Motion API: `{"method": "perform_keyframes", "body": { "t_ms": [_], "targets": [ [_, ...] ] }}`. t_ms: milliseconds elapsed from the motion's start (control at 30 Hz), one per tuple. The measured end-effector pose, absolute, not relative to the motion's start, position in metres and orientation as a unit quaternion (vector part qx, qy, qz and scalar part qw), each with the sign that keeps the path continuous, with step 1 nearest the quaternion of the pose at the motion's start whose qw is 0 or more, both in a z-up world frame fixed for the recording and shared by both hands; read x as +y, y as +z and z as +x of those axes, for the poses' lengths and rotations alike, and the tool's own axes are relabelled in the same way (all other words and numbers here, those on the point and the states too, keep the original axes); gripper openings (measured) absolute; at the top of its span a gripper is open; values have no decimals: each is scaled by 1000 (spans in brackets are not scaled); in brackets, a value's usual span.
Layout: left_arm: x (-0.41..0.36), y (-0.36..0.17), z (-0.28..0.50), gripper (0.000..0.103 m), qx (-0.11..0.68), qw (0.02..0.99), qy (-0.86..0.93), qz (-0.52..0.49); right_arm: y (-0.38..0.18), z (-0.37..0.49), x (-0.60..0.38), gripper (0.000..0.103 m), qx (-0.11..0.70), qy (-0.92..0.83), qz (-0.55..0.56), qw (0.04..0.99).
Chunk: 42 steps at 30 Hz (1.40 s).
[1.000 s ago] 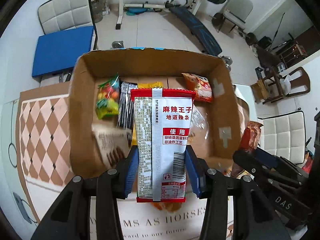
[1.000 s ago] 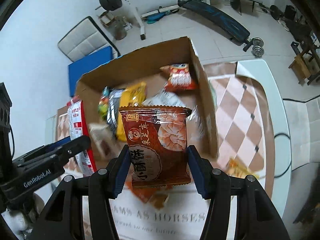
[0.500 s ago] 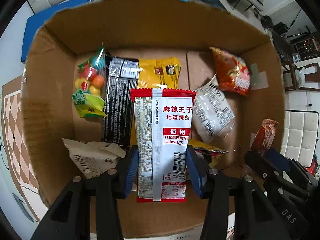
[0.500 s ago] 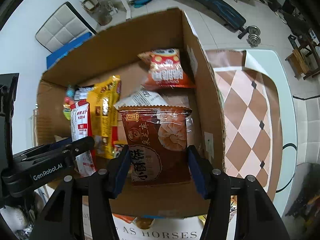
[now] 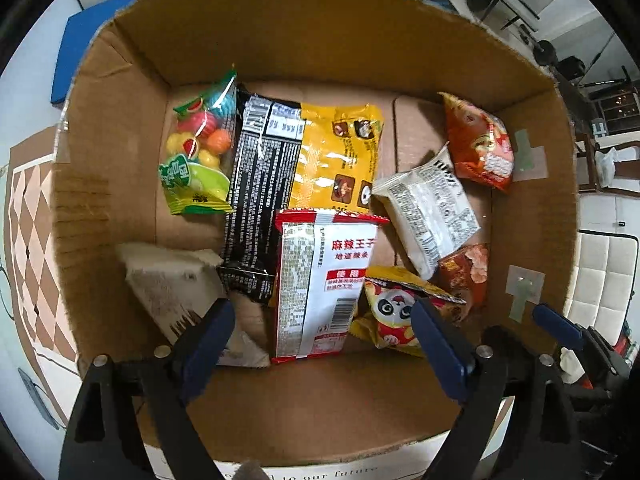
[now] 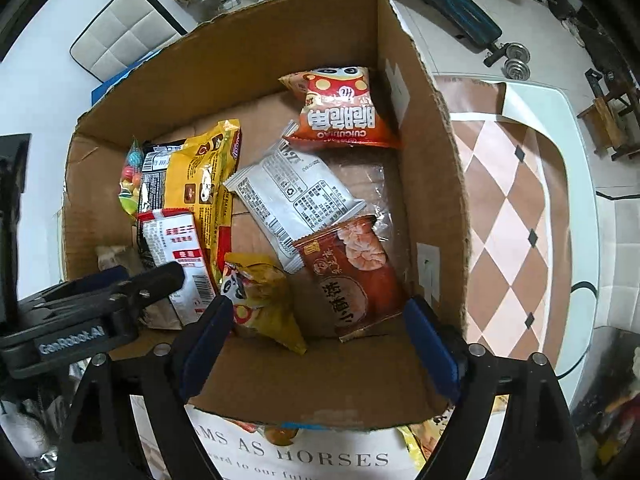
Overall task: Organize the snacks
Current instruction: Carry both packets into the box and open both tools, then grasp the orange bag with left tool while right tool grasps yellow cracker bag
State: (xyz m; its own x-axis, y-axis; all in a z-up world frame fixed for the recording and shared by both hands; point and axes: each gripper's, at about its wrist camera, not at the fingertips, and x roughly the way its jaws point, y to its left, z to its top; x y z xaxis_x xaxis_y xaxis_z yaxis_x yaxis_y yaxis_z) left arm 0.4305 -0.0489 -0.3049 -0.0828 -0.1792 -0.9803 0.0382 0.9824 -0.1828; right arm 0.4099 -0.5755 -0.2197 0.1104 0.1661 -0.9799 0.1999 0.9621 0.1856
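1. Left gripper (image 5: 320,328): its blue-padded fingers (image 5: 204,336) are spread wide over the near wall of the cardboard box (image 5: 320,396), holding nothing.
2. Right gripper (image 6: 316,328): fingers (image 6: 430,344) likewise spread apart, nothing between them, low in the frame above the box's near edge.
3. Red-and-white spicy strip packet (image 5: 320,280): lies flat on the box floor, lower centre of the left wrist view, between the left fingers but apart from both.
4. Brown shrimp snack packet (image 6: 352,276): lies on the box floor against the right wall, lower centre-right of the right wrist view, partly under the white wrapper (image 6: 292,200).
5. Other contents: fruit candy bag (image 5: 196,152) at upper left, black-and-yellow noodle pack (image 5: 296,160) beside it, orange Cuicuitiao bag (image 6: 340,112) at the far right corner, yellow panda bag (image 5: 396,312) near the front, torn beige paper bag (image 5: 176,288) at lower left.
6. The box stands on a table (image 6: 512,208) with a brown-and-cream diamond pattern.
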Motion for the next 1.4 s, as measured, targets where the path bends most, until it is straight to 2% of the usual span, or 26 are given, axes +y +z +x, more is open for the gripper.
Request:
{"method": "perform_keyframes", "body": {
  "t_ms": [467, 1133, 1400],
  "targets": [
    [-26, -234, 391, 90, 653, 755, -57, -39, -178, 375, -565, 93, 630, -28, 100, 769],
    [-5, -126, 267, 90, 513, 857, -40, 3, -80, 248, -535, 93, 523, -40, 68, 849],
    [2, -103, 231, 90, 495, 867, -48, 2, -54, 198, -524, 93, 497, -38, 87, 863]
  ]
}}
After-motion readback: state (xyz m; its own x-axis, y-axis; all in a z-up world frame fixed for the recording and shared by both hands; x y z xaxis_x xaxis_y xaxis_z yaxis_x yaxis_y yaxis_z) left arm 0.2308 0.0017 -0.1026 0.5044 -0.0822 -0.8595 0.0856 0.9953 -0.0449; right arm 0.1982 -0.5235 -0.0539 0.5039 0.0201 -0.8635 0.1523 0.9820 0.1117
